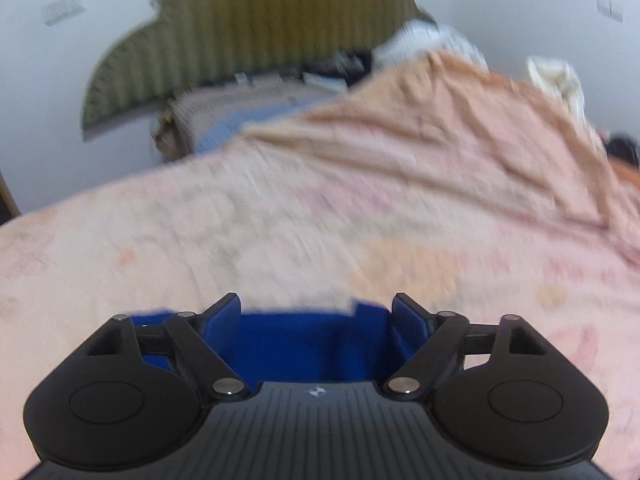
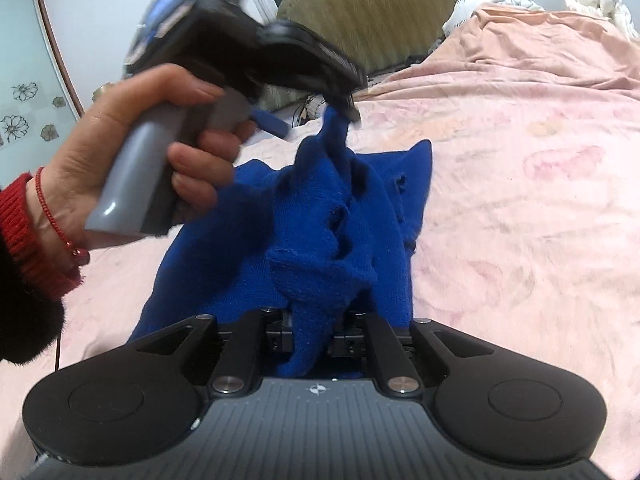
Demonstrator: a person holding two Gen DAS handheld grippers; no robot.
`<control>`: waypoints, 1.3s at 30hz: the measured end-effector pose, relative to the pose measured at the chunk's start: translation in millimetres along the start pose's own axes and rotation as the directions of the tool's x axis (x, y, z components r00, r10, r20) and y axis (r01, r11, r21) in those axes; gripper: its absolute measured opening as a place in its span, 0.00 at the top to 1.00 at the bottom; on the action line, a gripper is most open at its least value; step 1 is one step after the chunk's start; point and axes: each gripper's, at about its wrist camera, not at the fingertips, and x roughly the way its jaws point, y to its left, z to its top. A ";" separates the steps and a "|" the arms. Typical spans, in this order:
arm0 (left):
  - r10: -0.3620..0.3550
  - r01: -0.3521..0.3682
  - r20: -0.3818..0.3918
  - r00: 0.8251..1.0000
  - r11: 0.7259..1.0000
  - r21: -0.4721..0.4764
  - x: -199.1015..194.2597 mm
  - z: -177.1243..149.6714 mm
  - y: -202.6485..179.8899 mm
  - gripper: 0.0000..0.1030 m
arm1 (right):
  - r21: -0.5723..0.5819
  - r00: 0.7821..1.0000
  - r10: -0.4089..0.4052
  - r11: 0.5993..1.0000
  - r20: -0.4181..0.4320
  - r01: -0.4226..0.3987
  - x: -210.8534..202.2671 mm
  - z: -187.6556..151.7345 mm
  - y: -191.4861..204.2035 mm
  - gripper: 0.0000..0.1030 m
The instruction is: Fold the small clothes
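In the left wrist view our left claw stands with its jaws wide apart, the blue knit garment lying slack between them with neither pad pressing on it, and beyond it the pink bed cover runs off blurred toward the padded headboard. In the right wrist view the right claw is clamped on a bunched fold of the same garment, which lies spread on the bed near its foot edge; the person's hand carries the left claw above it, and a peak of knit rises to that claw's tip, though we cannot tell there whether anything grips it. We judge the knit light, soft and stretchy, likely to sag and drag, so hems and corners look best to pinch. The bed offers open cover to the right and ahead; the rumpled bedding by the headboard is well apart.
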 end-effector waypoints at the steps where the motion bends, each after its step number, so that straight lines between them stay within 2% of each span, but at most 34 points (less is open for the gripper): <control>1: 0.004 -0.004 0.011 1.000 1.000 -0.007 -4.2 2.8 3.7 0.19 | 0.001 1.000 -0.002 1.000 -0.001 0.002 0.5 0.1 -0.1 0.80; 3: 0.017 -0.016 0.015 1.000 1.000 -0.021 -13.3 6.4 11.6 0.19 | 0.009 1.000 -0.003 1.000 0.000 0.003 0.5 0.5 -1.7 0.80; 5: 0.034 -0.034 0.022 0.999 0.999 -0.020 -24.1 3.2 18.1 0.19 | 0.043 1.000 -0.003 0.999 0.001 0.003 -0.2 1.8 -7.0 0.74; 6: 0.042 -0.042 0.028 0.999 0.999 -0.014 -29.0 -0.6 20.9 0.19 | 0.067 1.000 0.000 0.998 0.001 0.000 -0.8 2.8 -10.8 0.70; 9: 0.081 -0.081 0.035 0.996 0.997 0.011 -41.7 -18.9 26.8 0.19 | 0.140 1.000 0.030 0.990 -0.001 -0.029 -3.8 4.9 -23.6 0.68; 10: 0.097 -0.097 0.033 0.995 0.995 0.018 -44.7 -25.5 28.1 0.19 | 0.135 0.999 0.041 0.990 -0.004 -0.040 -4.7 5.6 -25.1 0.73; 12: 0.113 -0.113 0.029 0.993 0.993 0.031 -50.1 -38.6 31.0 0.19 | 0.104 1.000 0.014 0.995 0.005 -0.014 -8.4 6.2 -23.2 0.92; 16: 0.131 -0.132 0.021 0.991 0.990 0.056 -59.0 -62.3 30.5 0.19 | 0.053 1.000 0.007 0.999 -0.011 -0.006 -12.9 8.5 -19.4 0.91; 17: 0.135 -0.136 0.018 0.991 0.989 0.065 -61.0 -67.9 30.4 0.19 | 0.051 1.000 0.003 0.999 -0.017 -0.002 -13.3 11.0 -18.3 0.85; 18: 0.141 -0.143 0.020 0.990 0.988 0.067 -63.6 -72.8 30.8 0.19 | 0.042 1.000 -0.012 0.999 -0.014 0.012 -13.3 16.5 -18.2 0.71; 19: 0.146 -0.148 0.024 0.989 0.987 0.066 -66.5 -77.6 31.3 0.19 | 0.023 0.999 -0.033 0.999 -0.004 0.033 -11.8 24.6 -17.9 0.52; 21: 0.139 -0.140 0.018 0.990 0.989 0.056 -71.5 -86.3 33.0 0.19 | -0.027 0.998 -0.053 0.998 0.036 0.054 -11.1 41.4 -14.1 0.38; 24: 0.112 -0.112 0.001 0.994 0.993 0.029 -78.6 -96.6 34.9 0.19 | -0.096 0.998 -0.048 0.994 0.044 0.052 11.1 76.8 -7.0 0.36; 27: 0.110 -0.110 -0.015 0.994 0.994 0.017 -81.3 -104.6 35.4 0.19 | -0.072 1.000 -0.011 0.997 -0.009 0.010 46.9 105.1 -10.6 0.37; 29: 0.120 -0.120 -0.029 0.992 0.993 0.010 -79.9 -109.6 37.1 0.19 | -0.033 0.998 0.007 0.999 -0.063 -0.009 71.3 116.6 -15.0 0.41; 31: 0.130 -0.130 -0.046 0.990 0.992 0.000 -77.7 -113.2 40.1 0.19 | 0.006 0.995 0.014 1.000 -0.097 -0.013 85.6 119.2 -18.8 0.74; 33: 0.129 -0.130 -0.062 0.990 0.991 -0.017 -76.2 -115.5 44.4 0.19 | 0.022 0.994 -0.028 0.999 -0.103 0.031 89.7 115.9 -21.0 0.94; 36: 0.127 -0.129 -0.068 0.990 0.991 -0.032 -75.8 -117.5 49.3 0.19 | 0.014 0.993 -0.096 0.995 -0.073 0.097 93.0 114.5 -27.8 0.94; 39: 0.127 -0.129 -0.071 0.989 0.991 -0.031 -75.6 -119.0 50.0 0.19 | 0.028 0.991 -0.106 0.994 -0.076 0.109 94.8 110.0 -31.9 0.94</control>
